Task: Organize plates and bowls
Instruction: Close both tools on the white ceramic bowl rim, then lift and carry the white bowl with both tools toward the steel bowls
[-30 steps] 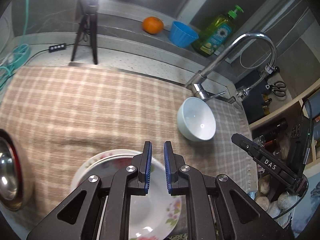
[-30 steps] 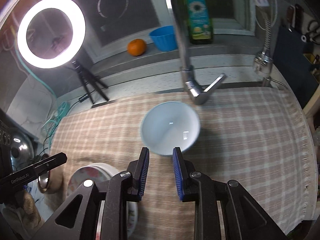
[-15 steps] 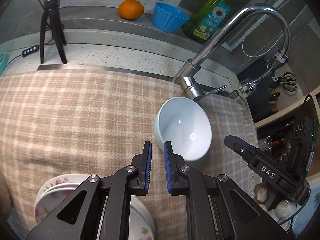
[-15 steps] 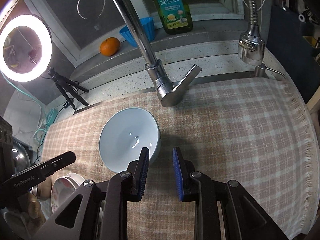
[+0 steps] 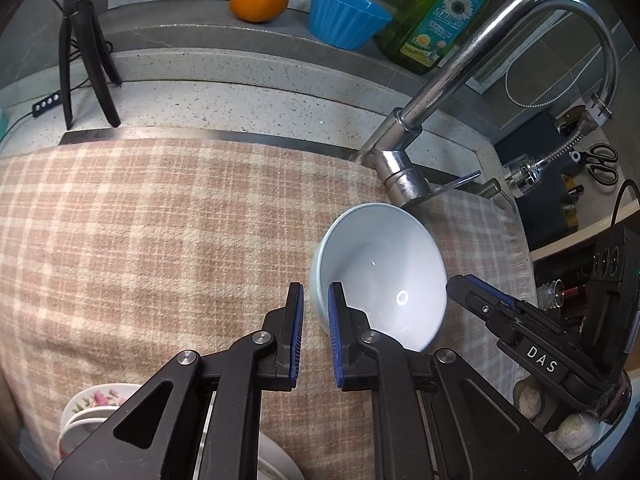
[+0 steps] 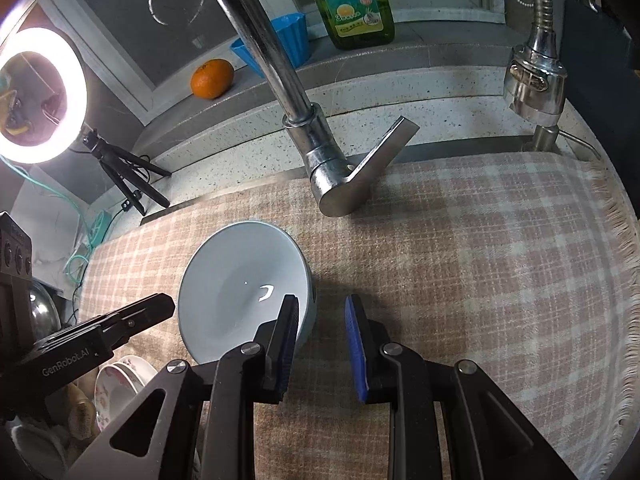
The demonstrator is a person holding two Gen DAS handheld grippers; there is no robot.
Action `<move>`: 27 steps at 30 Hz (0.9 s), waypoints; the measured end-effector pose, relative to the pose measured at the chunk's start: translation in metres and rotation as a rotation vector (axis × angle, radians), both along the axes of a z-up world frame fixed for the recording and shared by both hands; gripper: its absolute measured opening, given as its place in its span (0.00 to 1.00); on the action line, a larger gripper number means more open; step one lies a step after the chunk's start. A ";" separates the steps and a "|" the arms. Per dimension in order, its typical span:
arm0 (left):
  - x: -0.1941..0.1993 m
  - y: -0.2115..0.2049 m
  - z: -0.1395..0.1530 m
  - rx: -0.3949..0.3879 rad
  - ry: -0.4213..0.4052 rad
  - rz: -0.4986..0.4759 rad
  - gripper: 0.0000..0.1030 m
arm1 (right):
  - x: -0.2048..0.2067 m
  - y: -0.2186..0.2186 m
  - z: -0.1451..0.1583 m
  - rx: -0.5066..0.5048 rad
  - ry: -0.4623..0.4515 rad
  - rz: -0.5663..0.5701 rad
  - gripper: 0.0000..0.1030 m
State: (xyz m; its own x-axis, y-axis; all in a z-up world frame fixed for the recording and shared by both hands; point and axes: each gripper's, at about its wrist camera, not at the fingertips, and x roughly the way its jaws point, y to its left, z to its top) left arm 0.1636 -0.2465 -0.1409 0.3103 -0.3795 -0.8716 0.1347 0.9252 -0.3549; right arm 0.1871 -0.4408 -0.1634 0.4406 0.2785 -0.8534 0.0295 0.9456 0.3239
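A pale blue bowl (image 5: 384, 272) (image 6: 240, 280) stands upright and empty on the checked cloth (image 5: 160, 240), just in front of the faucet base. My left gripper (image 5: 316, 320) hovers at the bowl's left rim, its jaws shut to a narrow slit with nothing pressed between them. My right gripper (image 6: 320, 320) is open at the bowl's right rim; its left finger overlaps the rim and the pads do not press on it. Each gripper shows in the other's view: the right one (image 5: 460, 284), the left one (image 6: 164, 304). A stack of flowered plates (image 5: 96, 404) (image 6: 120, 384) lies to the lower left.
The chrome faucet (image 5: 404, 172) (image 6: 320, 160) arches over the bowl, with its lever (image 6: 380, 156) pointing right. On the ledge behind are an orange (image 5: 258, 0), a blue cup (image 5: 344, 16) and a green soap bottle (image 5: 440, 24). A tripod (image 5: 80, 60) stands at the back left.
Both grippers have come down and closer to the bowl, one on each side of it. The bowl looks larger now and the plate stack has slid to the lower-left corner. Neither opening has changed.
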 end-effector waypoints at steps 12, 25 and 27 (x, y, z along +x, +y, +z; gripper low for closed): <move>0.008 -0.004 -0.013 -0.002 0.022 -0.014 0.11 | 0.011 0.004 -0.012 0.009 0.041 0.015 0.21; 0.011 -0.011 -0.016 0.012 0.019 -0.052 0.08 | 0.018 0.014 -0.017 0.003 0.062 0.037 0.08; 0.010 -0.011 -0.016 0.018 0.016 -0.052 0.08 | 0.018 0.016 -0.016 -0.004 0.059 0.037 0.08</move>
